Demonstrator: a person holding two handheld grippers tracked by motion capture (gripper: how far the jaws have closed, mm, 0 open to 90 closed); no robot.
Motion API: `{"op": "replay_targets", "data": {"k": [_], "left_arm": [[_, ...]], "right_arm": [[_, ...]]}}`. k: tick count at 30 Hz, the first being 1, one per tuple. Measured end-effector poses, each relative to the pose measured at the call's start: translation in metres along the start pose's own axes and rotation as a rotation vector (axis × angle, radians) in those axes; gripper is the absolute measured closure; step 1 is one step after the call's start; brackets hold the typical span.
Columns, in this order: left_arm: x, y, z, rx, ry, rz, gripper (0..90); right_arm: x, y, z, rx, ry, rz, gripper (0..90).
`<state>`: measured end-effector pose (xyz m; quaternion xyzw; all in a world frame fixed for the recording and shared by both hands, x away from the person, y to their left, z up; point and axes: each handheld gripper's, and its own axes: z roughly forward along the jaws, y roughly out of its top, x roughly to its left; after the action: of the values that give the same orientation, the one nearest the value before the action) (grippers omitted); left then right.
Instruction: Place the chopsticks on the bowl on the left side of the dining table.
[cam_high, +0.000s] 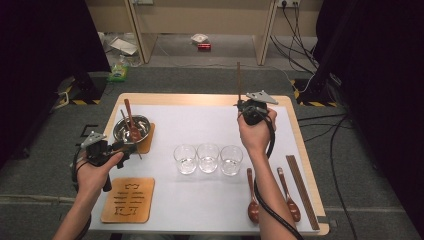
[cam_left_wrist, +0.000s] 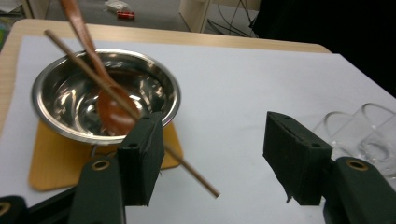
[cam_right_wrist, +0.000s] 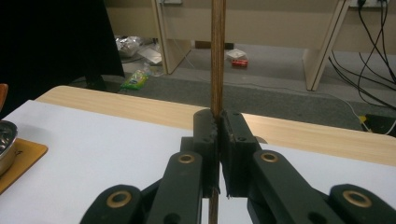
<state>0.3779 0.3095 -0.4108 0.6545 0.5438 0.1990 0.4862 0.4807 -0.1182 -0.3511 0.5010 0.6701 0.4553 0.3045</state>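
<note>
Right tool (cam_right_wrist: 217, 140) clenched on an upright chopstick (cam_right_wrist: 217, 56); left tool (cam_left_wrist: 215, 154) released, steel bowl (cam_left_wrist: 60, 93) just ahead.

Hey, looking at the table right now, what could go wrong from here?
The chopstick stands upright, pinched low in the right gripper, so it may pivot or slip. The other chopstick leans over the rim of the bowl close to the open left gripper; a bump might flip it out. Three glasses stand close together below the right hand and could be knocked.

Three glasses (cam_high: 208, 158), two spoons (cam_high: 253, 195) and a carved coaster (cam_high: 128, 199).
</note>
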Motion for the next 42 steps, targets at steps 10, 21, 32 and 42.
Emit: {"op": "replay_targets", "data": {"k": [10, 21, 32, 42], "left_arm": [[-0.023, 0.034, 0.02, -0.02, -0.055, 0.058, 37.9], [-0.045, 0.059, 0.046, -0.036, -0.127, 0.058, 38.3], [-0.078, 0.09, 0.067, -0.065, -0.187, 0.092, 38.9], [-0.102, 0.109, 0.085, -0.073, -0.229, 0.104, 39.4]], "right_arm": [[0.007, 0.0, 0.003, -0.004, 0.015, -0.006, 85.8], [0.016, 0.002, 0.004, -0.007, 0.031, -0.011, 85.8], [0.025, 0.002, 0.007, -0.01, 0.049, -0.01, 85.8], [0.033, 0.004, 0.009, -0.016, 0.067, -0.014, 85.8]]}}
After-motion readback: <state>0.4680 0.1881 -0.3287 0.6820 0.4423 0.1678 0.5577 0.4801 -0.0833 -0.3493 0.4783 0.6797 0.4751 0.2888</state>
